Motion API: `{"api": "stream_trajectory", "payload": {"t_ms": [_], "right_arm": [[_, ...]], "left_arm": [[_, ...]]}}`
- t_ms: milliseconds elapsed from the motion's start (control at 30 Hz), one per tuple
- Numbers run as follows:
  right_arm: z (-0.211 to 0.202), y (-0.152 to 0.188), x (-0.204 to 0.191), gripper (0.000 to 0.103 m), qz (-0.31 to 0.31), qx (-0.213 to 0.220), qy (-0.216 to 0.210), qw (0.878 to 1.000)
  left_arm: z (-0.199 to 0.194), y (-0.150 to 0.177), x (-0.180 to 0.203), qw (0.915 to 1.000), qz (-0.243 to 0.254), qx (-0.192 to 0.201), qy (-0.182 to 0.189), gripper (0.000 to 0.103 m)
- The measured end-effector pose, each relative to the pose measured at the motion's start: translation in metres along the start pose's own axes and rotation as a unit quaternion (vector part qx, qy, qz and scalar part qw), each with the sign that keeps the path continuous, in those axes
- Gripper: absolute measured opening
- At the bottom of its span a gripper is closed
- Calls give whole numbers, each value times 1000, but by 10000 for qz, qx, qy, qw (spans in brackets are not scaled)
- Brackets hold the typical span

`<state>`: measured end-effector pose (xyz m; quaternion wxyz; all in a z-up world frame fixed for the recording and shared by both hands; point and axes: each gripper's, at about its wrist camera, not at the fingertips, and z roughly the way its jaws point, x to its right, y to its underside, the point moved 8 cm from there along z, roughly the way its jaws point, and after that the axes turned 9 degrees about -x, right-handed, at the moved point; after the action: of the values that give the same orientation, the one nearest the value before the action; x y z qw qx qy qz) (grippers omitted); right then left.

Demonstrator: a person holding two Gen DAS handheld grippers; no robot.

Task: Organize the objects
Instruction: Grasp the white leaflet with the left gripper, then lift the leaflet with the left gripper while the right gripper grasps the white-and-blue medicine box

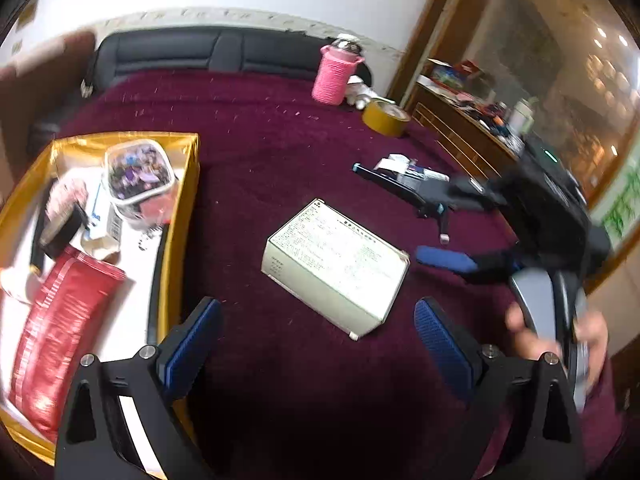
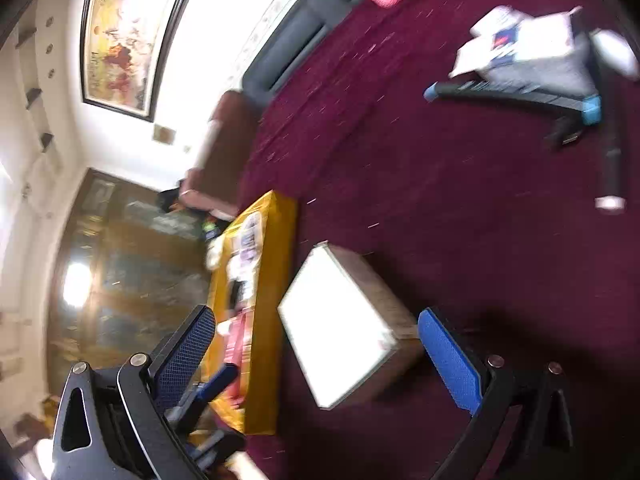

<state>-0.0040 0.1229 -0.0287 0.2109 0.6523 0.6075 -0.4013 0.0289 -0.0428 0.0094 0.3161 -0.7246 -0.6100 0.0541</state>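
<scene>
A pale rectangular box (image 1: 336, 266) lies on the maroon cloth; it also shows in the right wrist view (image 2: 340, 328). My left gripper (image 1: 316, 344) is open and empty, just short of the box. My right gripper (image 2: 316, 352) is open and empty, its fingers on either side of the box's near end, not touching. In the left wrist view the right gripper (image 1: 444, 240) sits to the right of the box. A gold tray (image 1: 188, 200) at the left holds a red packet (image 1: 60, 332), a clear jar (image 1: 138, 176) and small items.
A pink knitted bottle (image 1: 334, 74) and a yellow tape roll (image 1: 386, 118) stand at the back. A black and blue tool (image 2: 516, 94) with white packets (image 2: 516, 40) lies at the right. A dark sofa back (image 1: 208, 52) lines the far edge.
</scene>
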Motion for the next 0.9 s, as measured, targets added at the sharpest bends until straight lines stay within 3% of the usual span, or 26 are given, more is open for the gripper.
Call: {"api": "stream_trajectory", "payload": {"t_ms": [67,267,467,633,767,900], "right_arm": [[-15,4,12,103,33,187,230,9996],[-56,6,37,103,140,609,461,9970],[-65,5,48,103,201,717,372,9965],[-68,6,57,103,299,779,281,9961],[-76,8,59,103,306,846,295,9955],[-81,8,60,103,259,889,450,9947]], "left_arm": [[11,-7,0,9995,-303,-3,-9,96],[44,-22,2,9933,-1041,88,-499,96],[53,-44,13,9890,-856,402,-1141,98],[78,-49,8,9804,-793,-61,-1802,100],[91,-45,6,9817,-910,-225,-1658,103],[94,-43,8,9868,-612,-271,-1477,103]]}}
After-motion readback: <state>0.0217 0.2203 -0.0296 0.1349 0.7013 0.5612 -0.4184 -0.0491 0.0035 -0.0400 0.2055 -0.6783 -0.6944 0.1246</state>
